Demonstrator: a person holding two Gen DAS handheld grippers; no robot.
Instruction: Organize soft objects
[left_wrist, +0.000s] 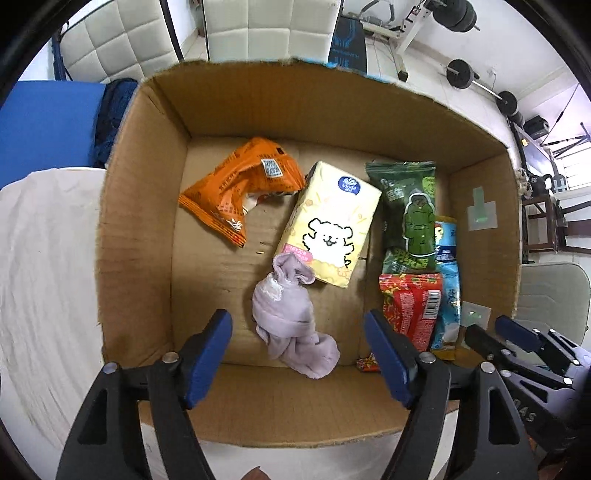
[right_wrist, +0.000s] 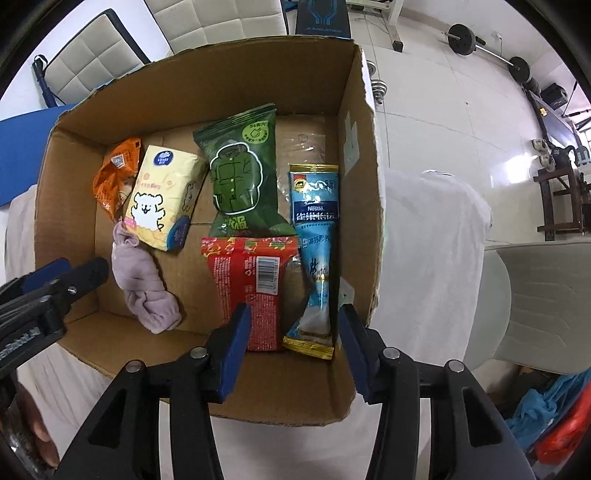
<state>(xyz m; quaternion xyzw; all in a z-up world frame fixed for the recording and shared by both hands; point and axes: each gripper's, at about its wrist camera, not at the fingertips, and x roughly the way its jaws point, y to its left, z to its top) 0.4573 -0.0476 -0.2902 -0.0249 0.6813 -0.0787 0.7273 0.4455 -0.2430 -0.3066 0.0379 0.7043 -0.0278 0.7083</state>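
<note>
An open cardboard box (left_wrist: 140, 206) (right_wrist: 365, 155) holds several soft items. A knotted lilac sock (left_wrist: 291, 317) (right_wrist: 144, 280) lies at the front. Behind it are a yellow tissue pack (left_wrist: 332, 221) (right_wrist: 162, 199) and an orange packet (left_wrist: 243, 184) (right_wrist: 114, 173). To the right lie a green packet (left_wrist: 410, 210) (right_wrist: 240, 173), a red packet (left_wrist: 410, 310) (right_wrist: 255, 284) and a blue Nestle sachet (left_wrist: 448, 280) (right_wrist: 317, 236). My left gripper (left_wrist: 298, 356) is open and empty over the sock. My right gripper (right_wrist: 293, 349) is open and empty above the red packet and sachet.
The box sits on a white cloth (left_wrist: 44, 258) (right_wrist: 436, 240). A blue mat (left_wrist: 44, 122) lies at the back left. White padded chairs (left_wrist: 266, 26) (right_wrist: 543, 295) and gym weights (right_wrist: 461, 38) stand around. Each gripper shows at the edge of the other's view (left_wrist: 524, 350) (right_wrist: 55, 284).
</note>
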